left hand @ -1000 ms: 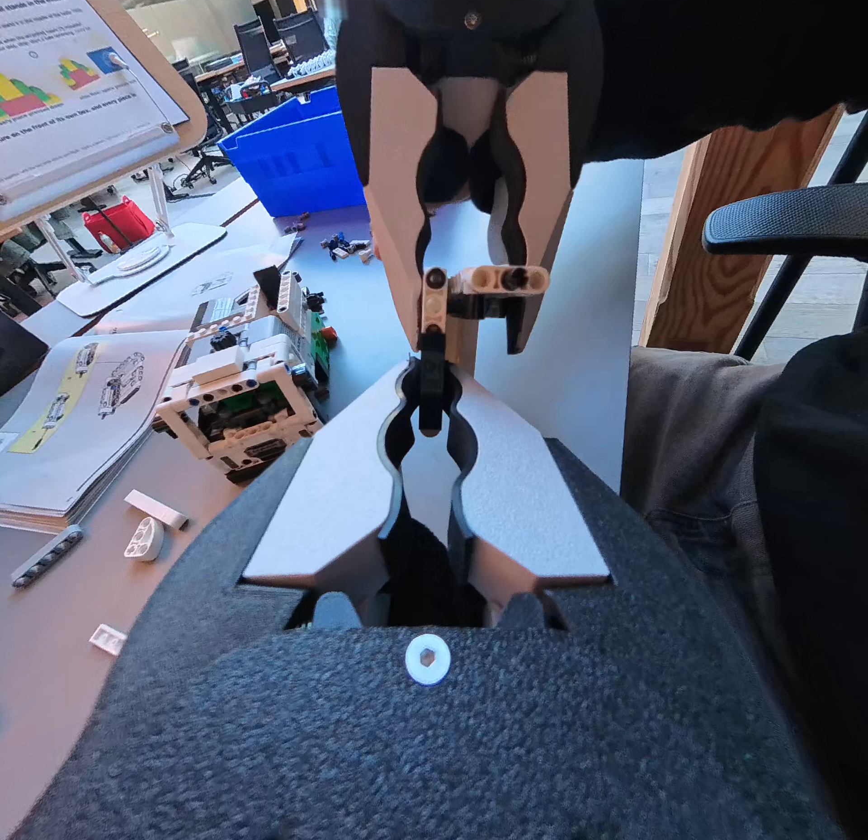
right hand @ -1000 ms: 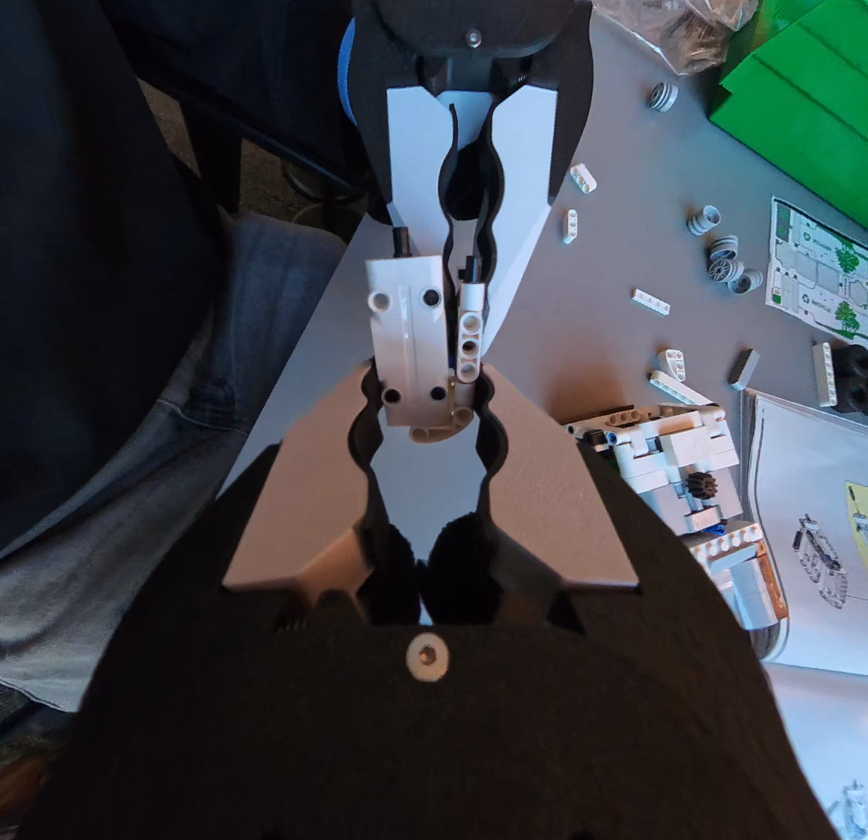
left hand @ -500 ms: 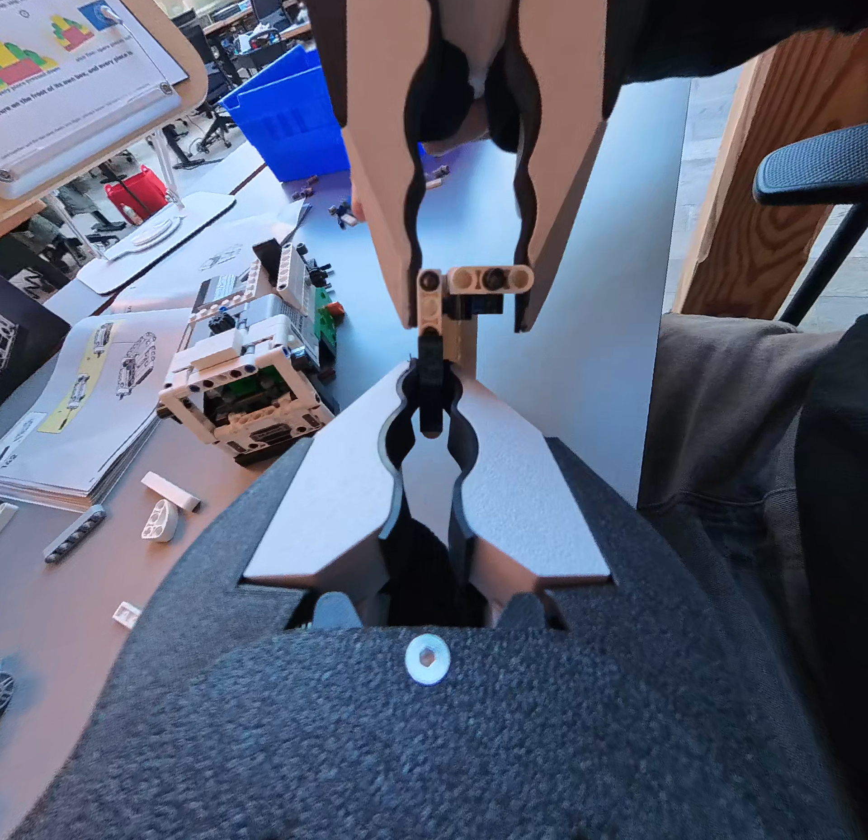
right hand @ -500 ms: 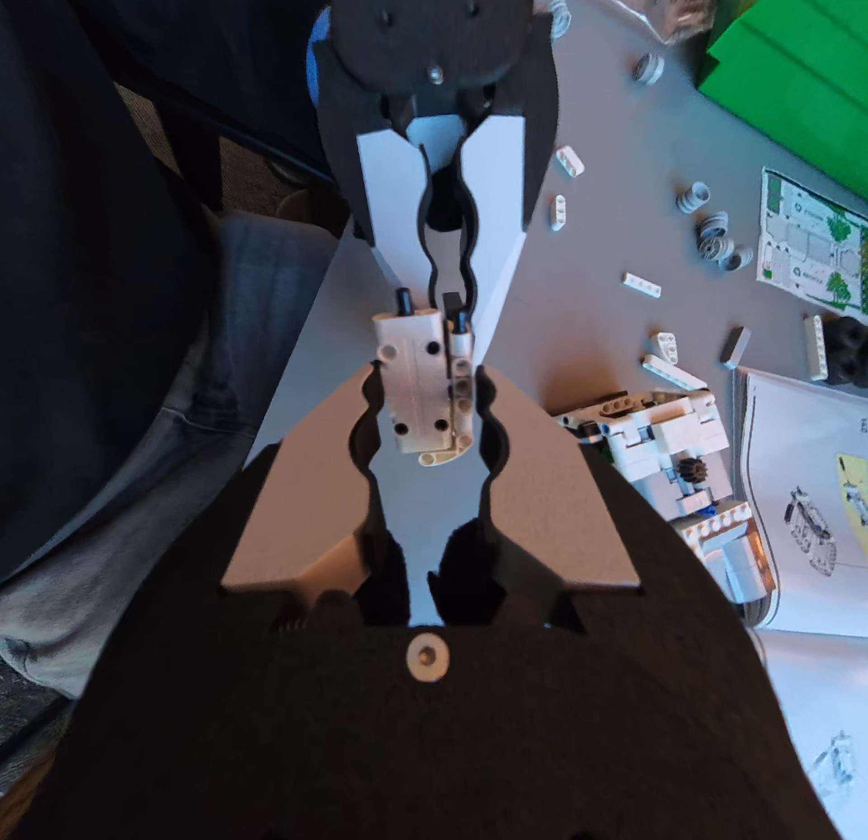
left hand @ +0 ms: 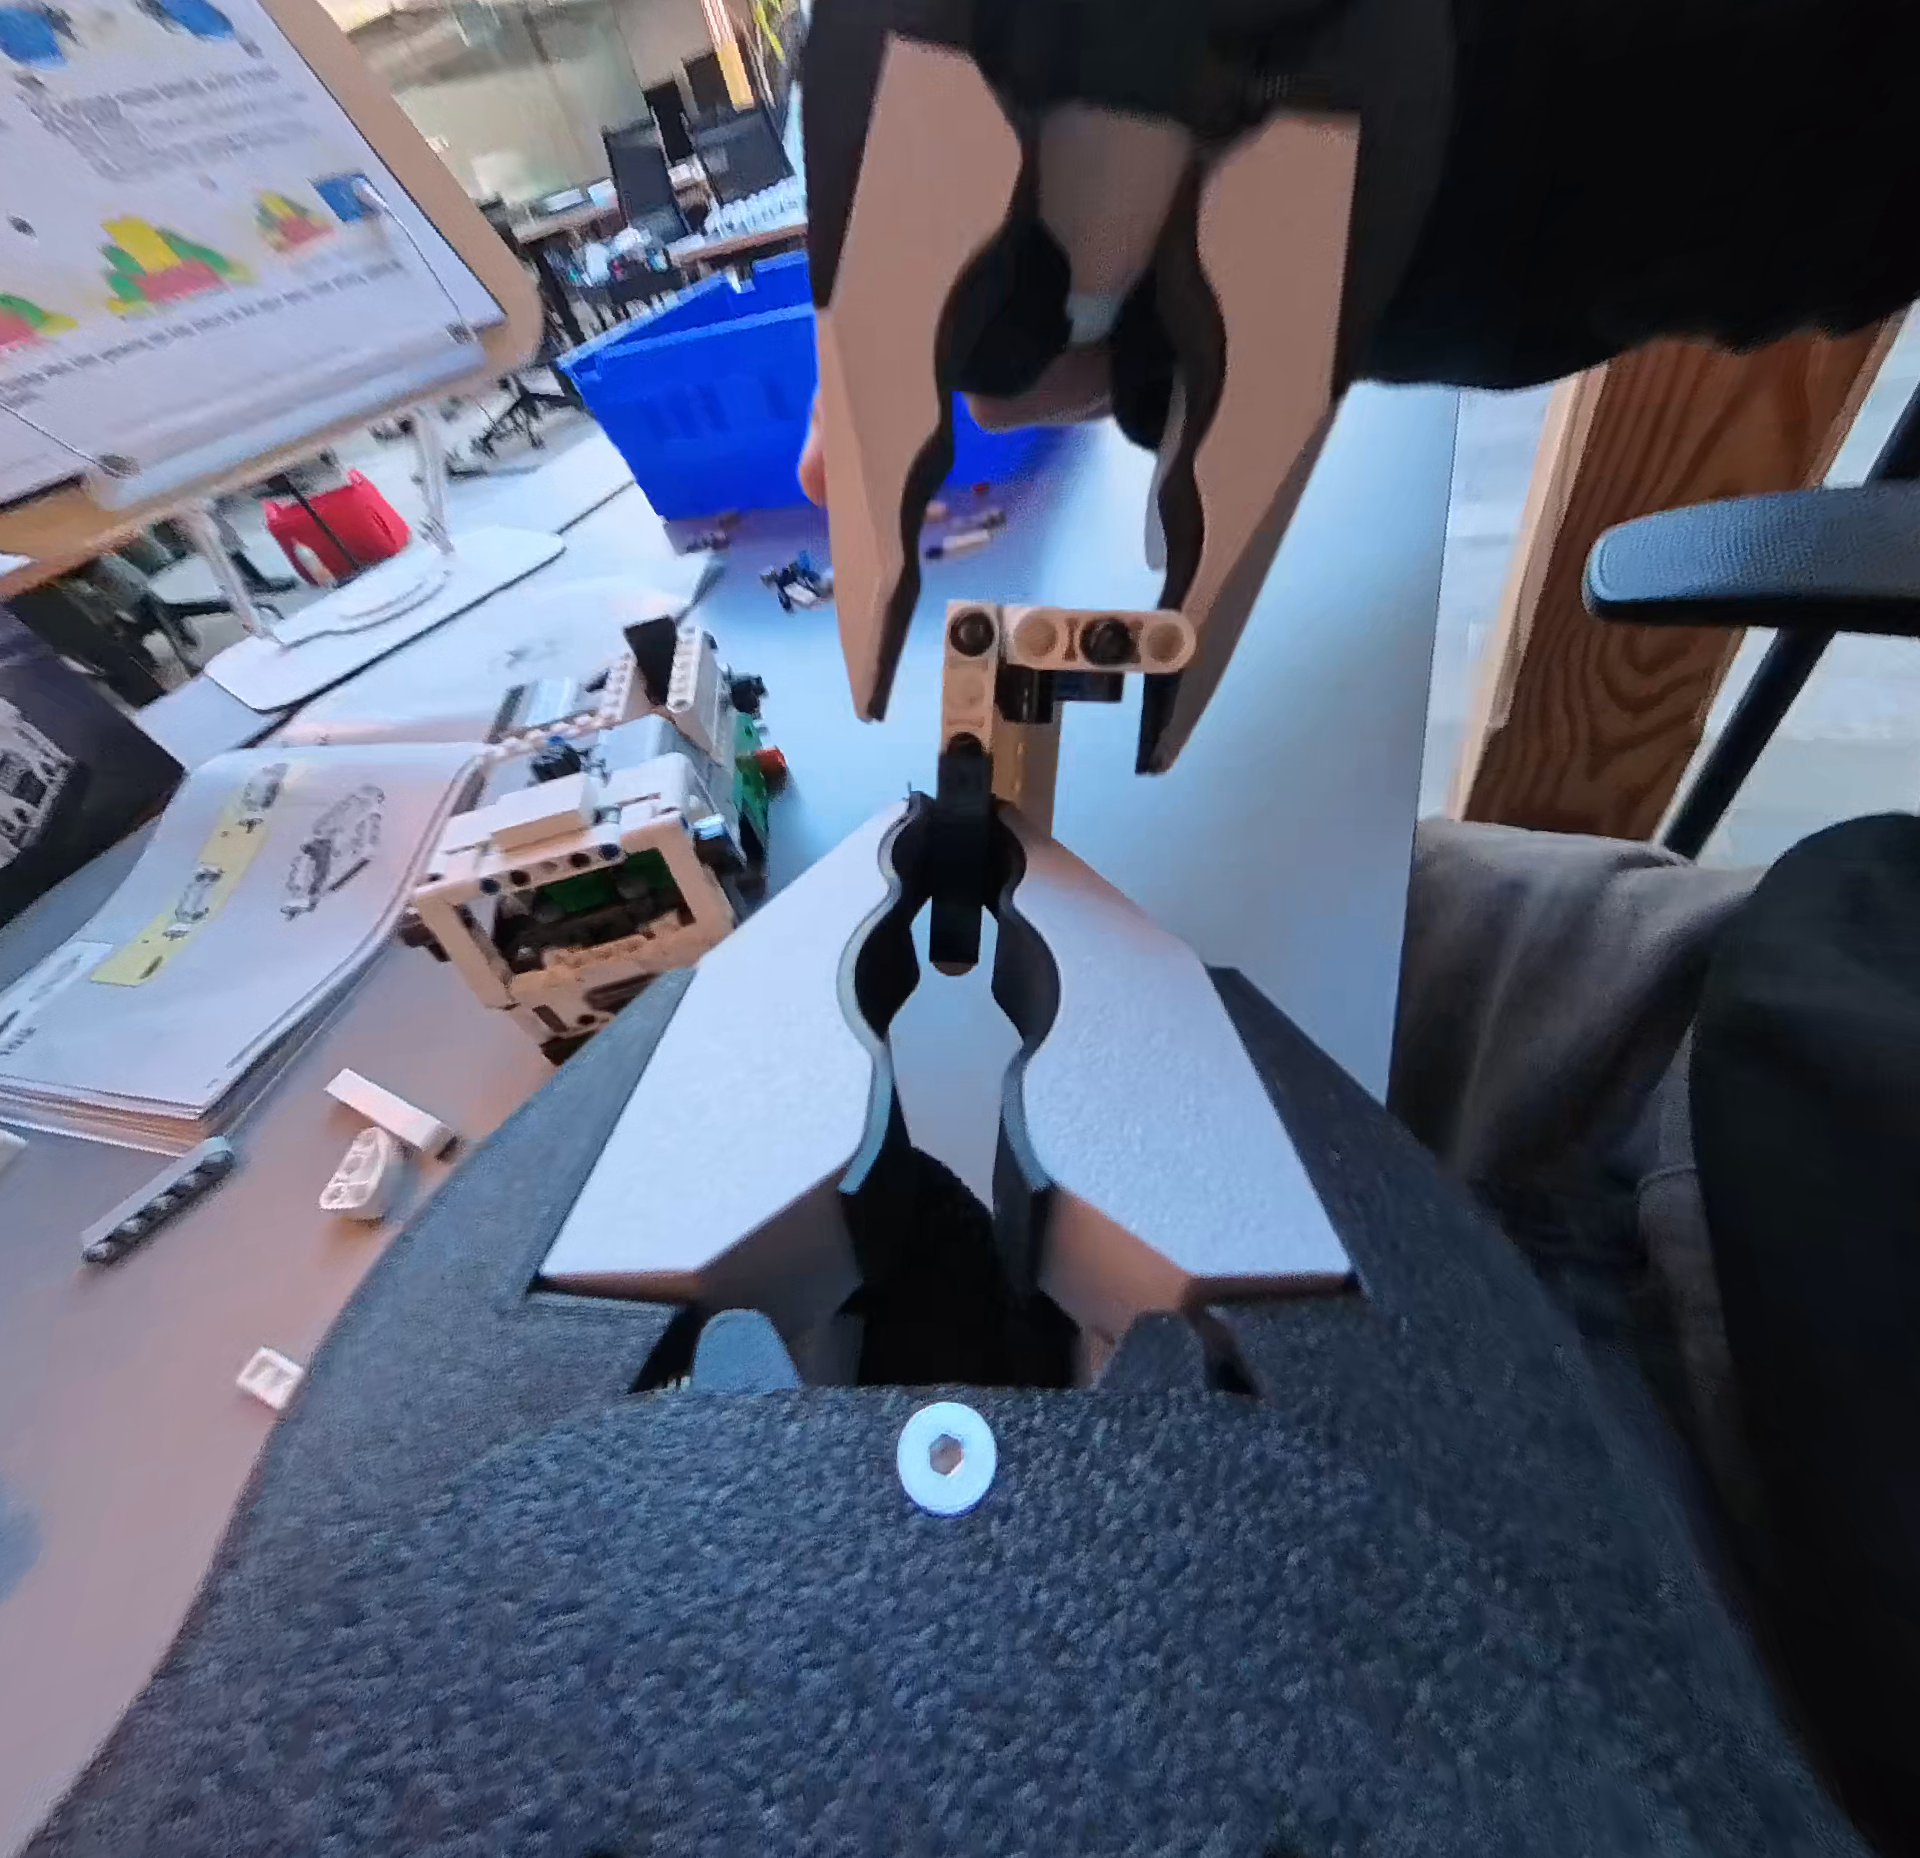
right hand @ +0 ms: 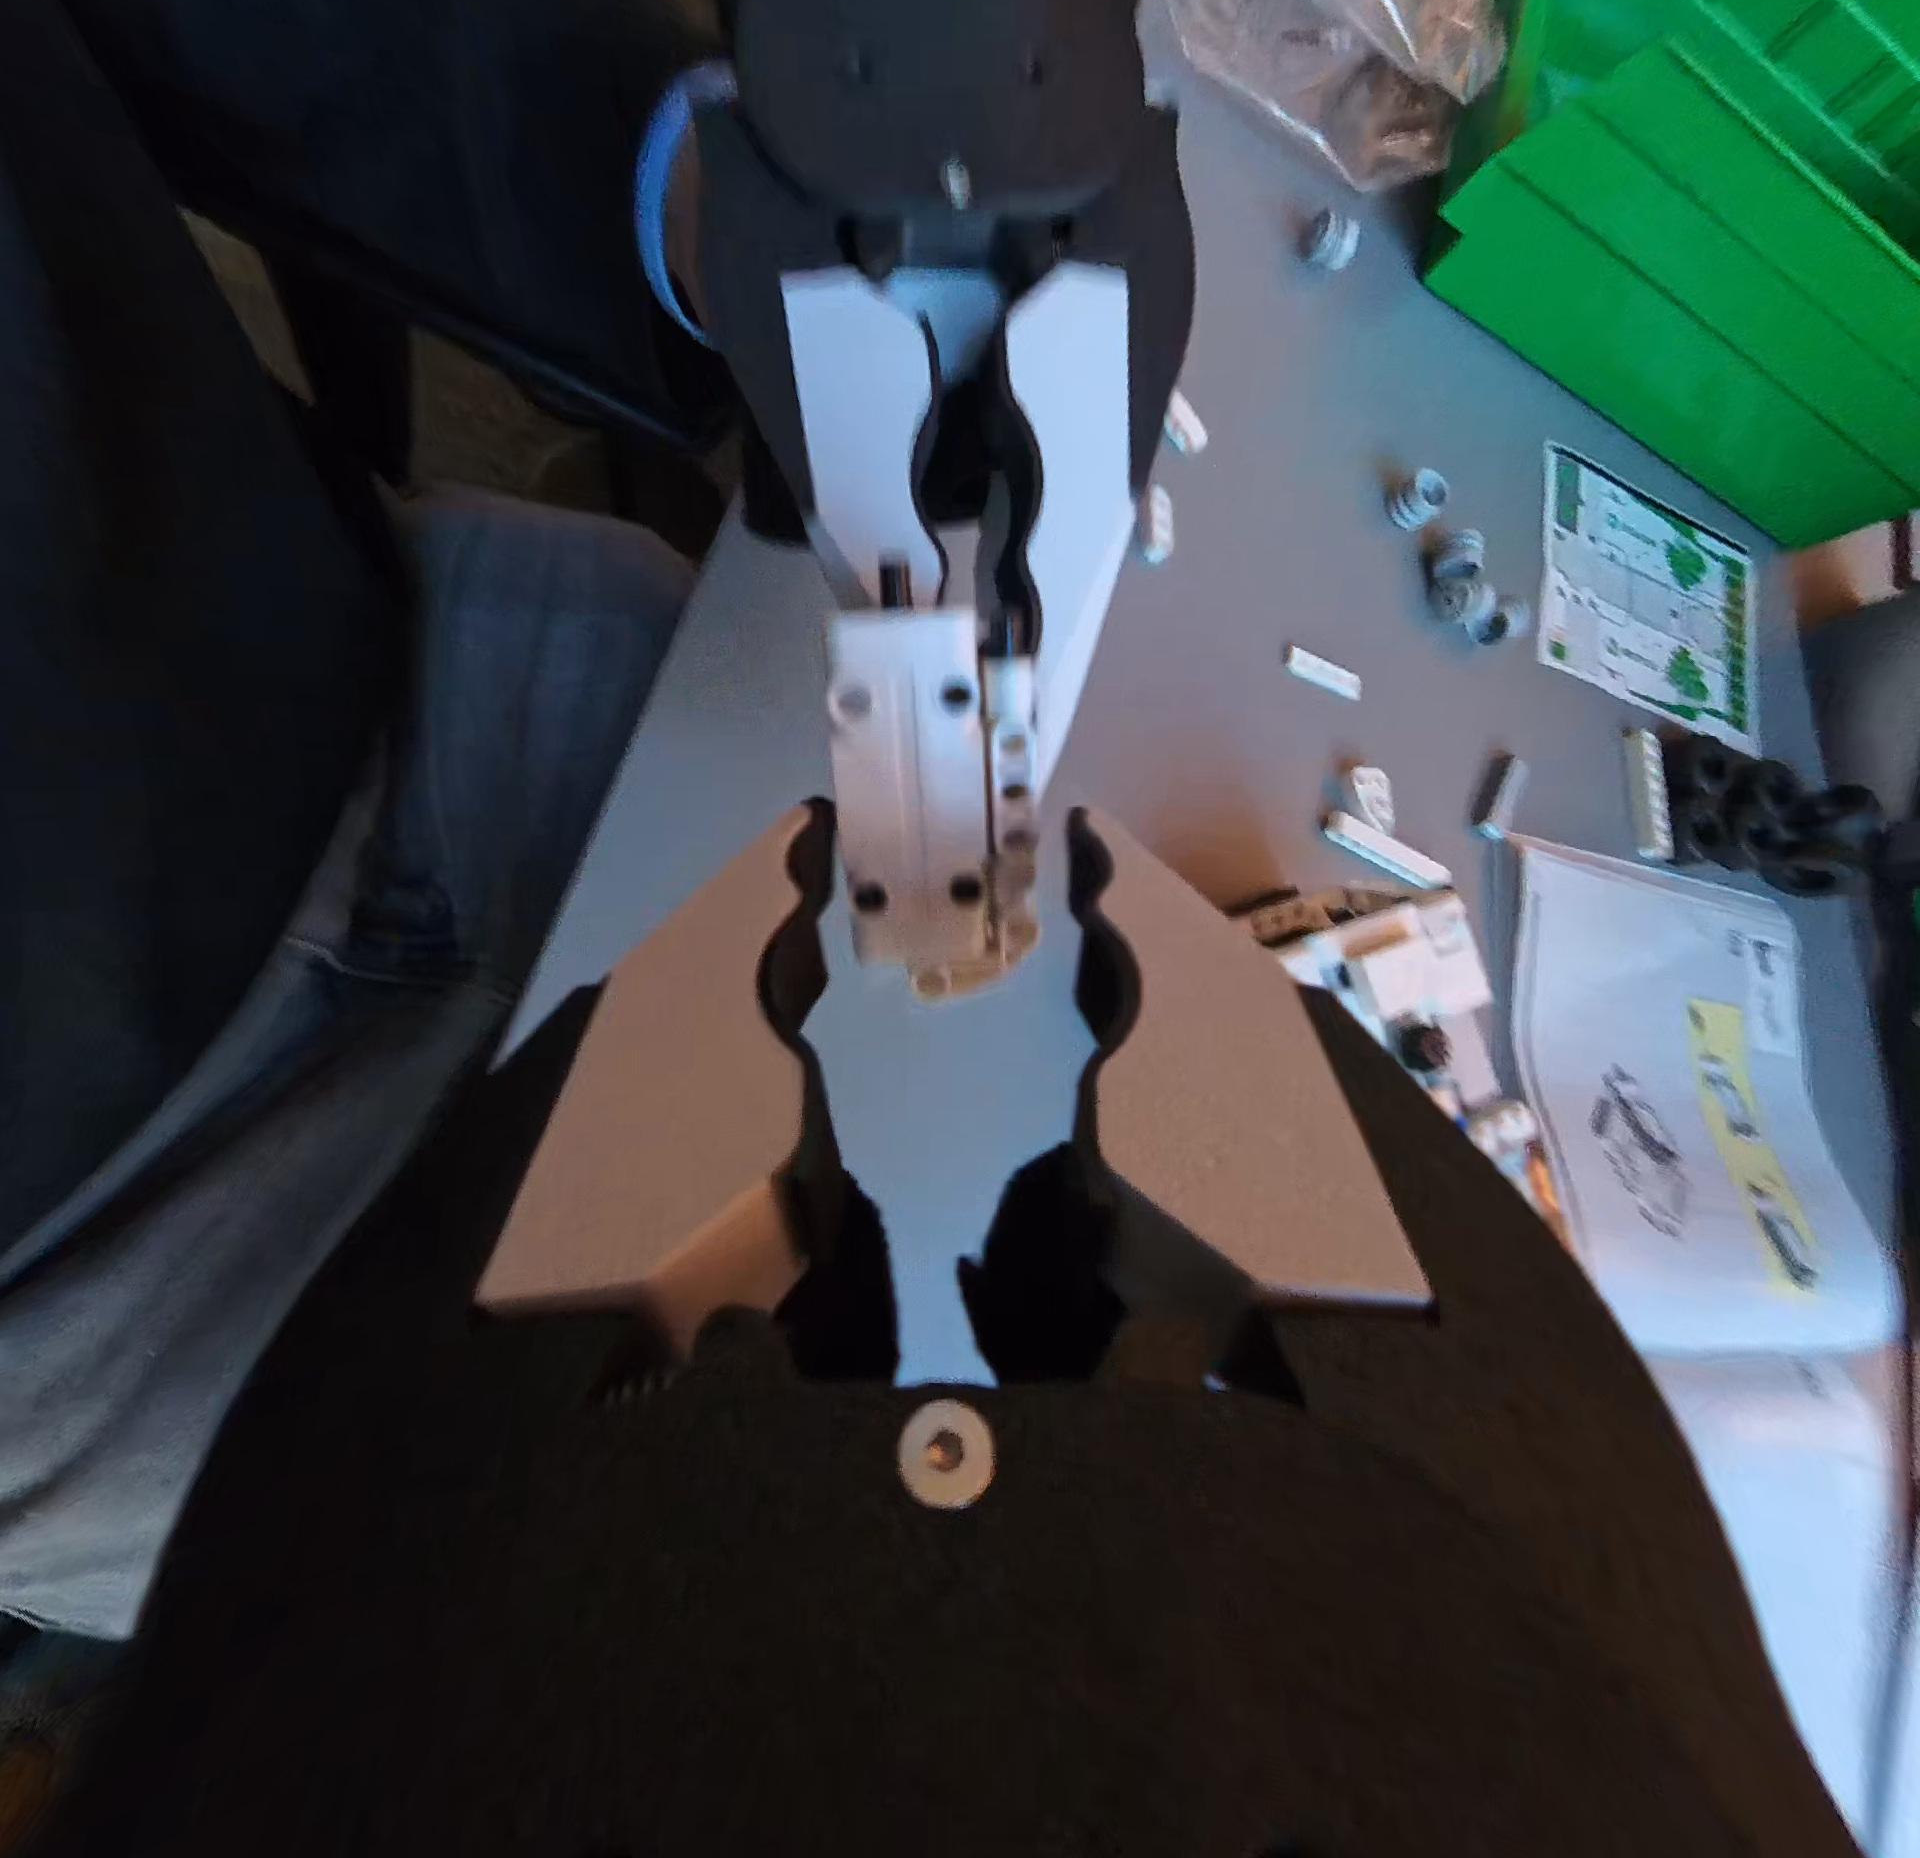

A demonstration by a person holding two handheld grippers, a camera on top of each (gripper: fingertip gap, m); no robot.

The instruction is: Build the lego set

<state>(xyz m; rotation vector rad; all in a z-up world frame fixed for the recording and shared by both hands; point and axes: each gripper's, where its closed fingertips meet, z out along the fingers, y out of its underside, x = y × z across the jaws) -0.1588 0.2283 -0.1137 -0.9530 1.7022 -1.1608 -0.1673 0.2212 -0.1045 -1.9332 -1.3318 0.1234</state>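
A small white sub-assembly [left hand: 1039, 665], a flat panel with short beams and black pins, hangs in the air between the two grippers over the table's edge. My left gripper [left hand: 956, 821] is shut on a black pin at the sub-assembly's lower end. It also shows in the right wrist view [right hand: 966, 613], at the far end of the white panel [right hand: 914, 811]. My right gripper [right hand: 945, 832] is open, its fingers on either side of the panel with small gaps. In the left wrist view it [left hand: 1013, 738] comes down from above and straddles the beams.
A partly built white model [left hand: 582, 873] stands on the grey table next to an open instruction booklet [left hand: 208, 925]. Loose beams and wheels [right hand: 1455, 582] lie scattered. A blue bin [left hand: 707, 406], green bins [right hand: 1714, 198], a chair armrest [left hand: 1756, 561] and a person's legs [left hand: 1558, 1029] surround the space. Less than 4 cm separates the two grippers' tips.
My right gripper's jaws have spread apart and let go of the sub-assembly. My left gripper has kept its hold on the black pin. Both views have shifted slightly.
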